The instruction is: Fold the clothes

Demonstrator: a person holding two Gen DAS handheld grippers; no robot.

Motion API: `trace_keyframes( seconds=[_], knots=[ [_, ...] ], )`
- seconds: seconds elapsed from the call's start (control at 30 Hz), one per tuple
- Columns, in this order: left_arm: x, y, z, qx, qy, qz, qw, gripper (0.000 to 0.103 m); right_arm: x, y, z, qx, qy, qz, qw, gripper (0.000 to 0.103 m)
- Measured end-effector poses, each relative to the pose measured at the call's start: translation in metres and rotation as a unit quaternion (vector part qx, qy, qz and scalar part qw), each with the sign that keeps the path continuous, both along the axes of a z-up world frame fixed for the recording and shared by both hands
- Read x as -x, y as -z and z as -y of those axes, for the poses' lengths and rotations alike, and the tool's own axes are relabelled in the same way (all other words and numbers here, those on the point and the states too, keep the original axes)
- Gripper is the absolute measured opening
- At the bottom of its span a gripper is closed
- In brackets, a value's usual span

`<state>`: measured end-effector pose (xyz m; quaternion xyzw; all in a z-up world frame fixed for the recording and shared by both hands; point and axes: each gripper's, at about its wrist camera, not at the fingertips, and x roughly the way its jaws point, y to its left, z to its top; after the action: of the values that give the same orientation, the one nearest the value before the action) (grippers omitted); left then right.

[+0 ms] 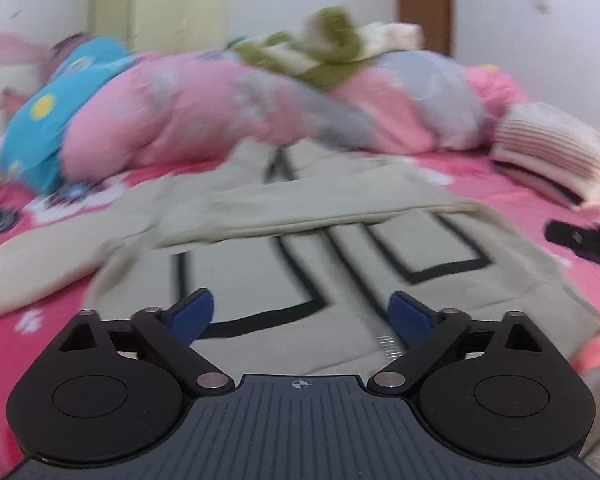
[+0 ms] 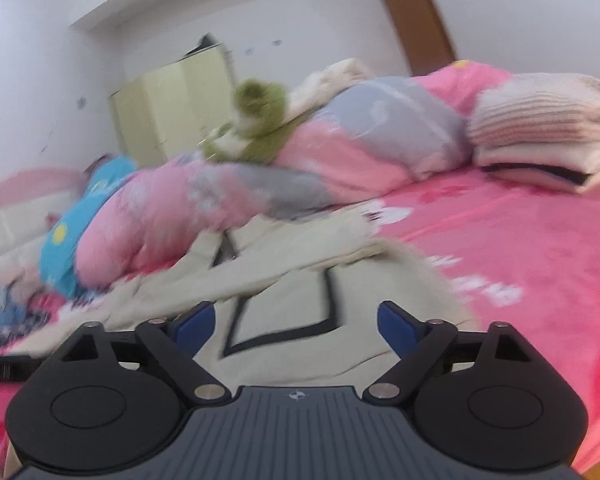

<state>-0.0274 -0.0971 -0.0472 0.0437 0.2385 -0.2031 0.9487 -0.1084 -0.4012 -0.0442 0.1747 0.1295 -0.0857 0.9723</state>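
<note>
One pink bedsheet (image 1: 512, 200) covers the bed, rumpled pink-grey quilt (image 1: 204, 112) heaped at the back. Beige garment (image 1: 284, 216) with black outline boxes lies spread on the sheet, a sleeve crossed over its chest. Striped folded pile (image 1: 552, 148) sits at right. Left gripper (image 1: 300, 316) and right gripper (image 2: 296, 326) hover over the garment's near edge, jaws spread, nothing pinched.

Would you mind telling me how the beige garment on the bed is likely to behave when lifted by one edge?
The beige garment will probably flop and drape, since a sleeve already lies folded loosely across it. It looks thick, so perhaps moderately heavy. It may drag on the fuzzy pink bedspread.
</note>
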Motion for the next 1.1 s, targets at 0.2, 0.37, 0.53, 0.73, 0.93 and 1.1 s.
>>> trace_keyframes(
  seconds=[0.2, 0.37, 0.53, 0.73, 0.93, 1.1],
  knots=[
    [0.002, 0.015, 0.023, 0.044, 0.073, -0.034, 0.9958, 0.061, -0.011, -0.005, 0.062, -0.103, 0.014, -0.041, 0.994, 0.03],
    [0.002, 0.031, 0.038, 0.028, 0.117, -0.053, 0.9914, 0.045, -0.033, 0.007, 0.076, -0.137, -0.018, -0.097, 0.986, 0.02],
    [0.002, 0.039, 0.032, 0.04, 0.124, -0.047, 0.9903, 0.045, -0.032, 0.031, 0.095, -0.141, -0.009, -0.155, 0.978, 0.0],
    [-0.004, 0.047, 0.021, 0.066, 0.128, -0.054, 0.9881, 0.045, 0.005, 0.01, 0.098, -0.103, 0.053, -0.161, 0.98, 0.0],
    [-0.003, 0.048, 0.021, 0.065, 0.13, -0.05, 0.9881, 0.045, 0.012, 0.013, 0.068, -0.086, -0.008, -0.191, 0.978, 0.0],
    [-0.004, 0.044, 0.017, 0.067, 0.134, -0.057, 0.9871, 0.046, 0.044, 0.02, 0.078, -0.096, 0.067, -0.23, 0.966, 0.0]
  ],
)
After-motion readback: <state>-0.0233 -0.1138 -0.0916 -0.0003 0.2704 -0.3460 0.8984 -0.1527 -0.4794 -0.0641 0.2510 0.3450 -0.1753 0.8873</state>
